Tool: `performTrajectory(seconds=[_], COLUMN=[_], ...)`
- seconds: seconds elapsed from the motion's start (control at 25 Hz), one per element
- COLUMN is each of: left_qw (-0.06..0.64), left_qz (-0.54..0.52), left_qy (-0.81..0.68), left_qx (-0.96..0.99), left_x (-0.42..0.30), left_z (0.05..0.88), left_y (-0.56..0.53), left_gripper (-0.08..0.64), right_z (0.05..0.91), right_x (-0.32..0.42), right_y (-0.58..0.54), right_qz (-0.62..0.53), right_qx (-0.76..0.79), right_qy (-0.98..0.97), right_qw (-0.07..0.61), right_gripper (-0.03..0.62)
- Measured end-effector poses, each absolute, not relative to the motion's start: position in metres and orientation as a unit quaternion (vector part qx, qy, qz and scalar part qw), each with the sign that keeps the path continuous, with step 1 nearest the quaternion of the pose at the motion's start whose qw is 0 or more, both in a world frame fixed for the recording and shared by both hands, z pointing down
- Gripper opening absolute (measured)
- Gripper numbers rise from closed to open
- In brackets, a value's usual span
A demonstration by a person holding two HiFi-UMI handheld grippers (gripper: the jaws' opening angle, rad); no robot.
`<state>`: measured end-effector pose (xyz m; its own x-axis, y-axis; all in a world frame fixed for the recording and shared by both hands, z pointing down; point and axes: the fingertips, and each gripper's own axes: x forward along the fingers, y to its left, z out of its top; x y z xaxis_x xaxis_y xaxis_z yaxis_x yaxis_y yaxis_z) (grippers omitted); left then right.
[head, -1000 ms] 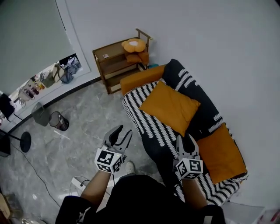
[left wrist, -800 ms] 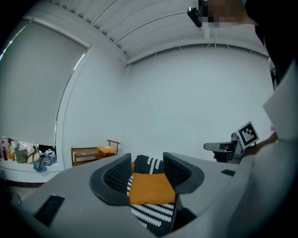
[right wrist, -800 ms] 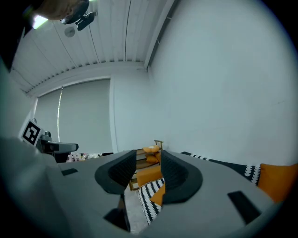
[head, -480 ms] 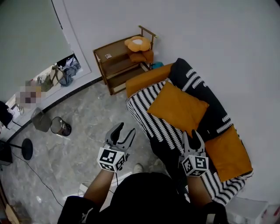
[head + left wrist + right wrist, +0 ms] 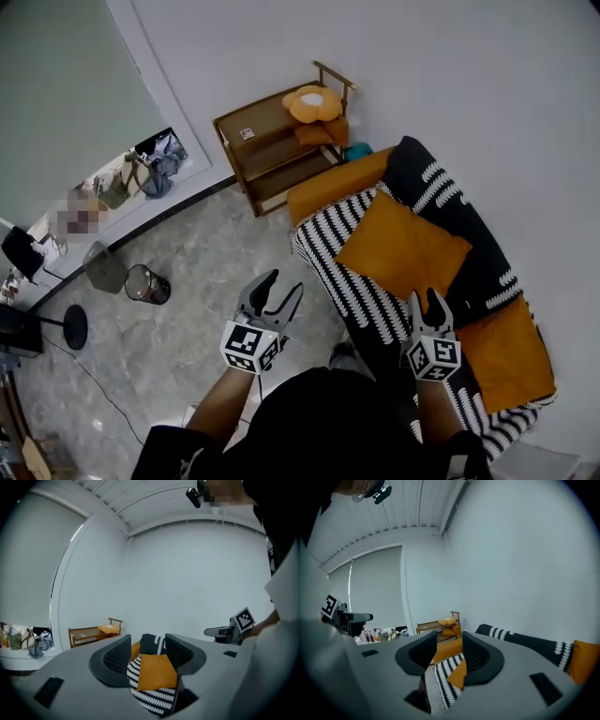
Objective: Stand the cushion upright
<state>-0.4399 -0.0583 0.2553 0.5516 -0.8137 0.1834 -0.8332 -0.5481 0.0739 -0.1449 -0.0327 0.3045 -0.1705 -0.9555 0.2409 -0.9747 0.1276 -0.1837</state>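
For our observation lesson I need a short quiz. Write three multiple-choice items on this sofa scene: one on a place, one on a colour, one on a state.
1. Where does the flower-shaped cushion sit?
A on the floor
B on top of the wooden shelf
C in a bin

2. What colours is the sofa cover?
A black and white
B red and green
C plain blue

3. How does the square orange cushion on that cover rest?
A standing upright
B held in a gripper
C lying flat

Key:
1 B, it tops the shelf.
2 A, black and white stripes run across it.
3 C, its broad face points up and nothing holds it.
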Motion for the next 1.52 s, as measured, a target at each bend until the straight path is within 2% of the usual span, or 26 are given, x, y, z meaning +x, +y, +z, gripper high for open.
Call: performTrajectory(seconds=[0.24,0.4,0.64,0.72,1.0,1.2,1.32,1.52], left_qw=[0.056,0.064,0.094,0.107,0.146,0.173,0.179,0.19], left_qz=[0.065,0.054,0.063,0.076,0.135,0.174,0.203,0.25], left_qy=[-0.466,-0.469,-0.44,-0.425,-0.355,-0.315,-0.299,-0.283], left_qx=[0.88,0.879,0.891,0.896,0.914,0.917,0.915,0.906], left_x=[-0.417,-0.39,-0.333,-0.314,-0.257,-0.223,-0.21,-0.195], left_z=[0.248,0.245,0.263,0.274,0.322,0.366,0.4,0.463], left_y=[-0.127,-0.173,-0.22,-0.227,-0.253,-0.276,-0.3,-0.34], left_gripper=[0.245,0.256,0.281,0.285,0.291,0.296,0.298,0.301], right_z=[0.299,0.295,0.313,0.326,0.369,0.408,0.441,0.484], right_x=[-0.141,-0.106,-0.042,-0.021,0.035,0.069,0.086,0.1], right_y=[-0.109,-0.148,-0.172,-0.17,-0.138,-0.124,-0.129,-0.152], right_qz=[0.128,0.126,0.148,0.168,0.217,0.246,0.272,0.297], right_qx=[0.618,0.628,0.651,0.665,0.724,0.752,0.759,0.768], right_qy=[-0.775,-0.767,-0.743,-0.727,-0.653,-0.604,-0.578,-0.553], right_qw=[0.034,0.031,0.046,0.046,0.062,0.1,0.124,0.128], right_gripper=[0.189,0.192,0.229,0.253,0.255,0.261,0.27,0.288])
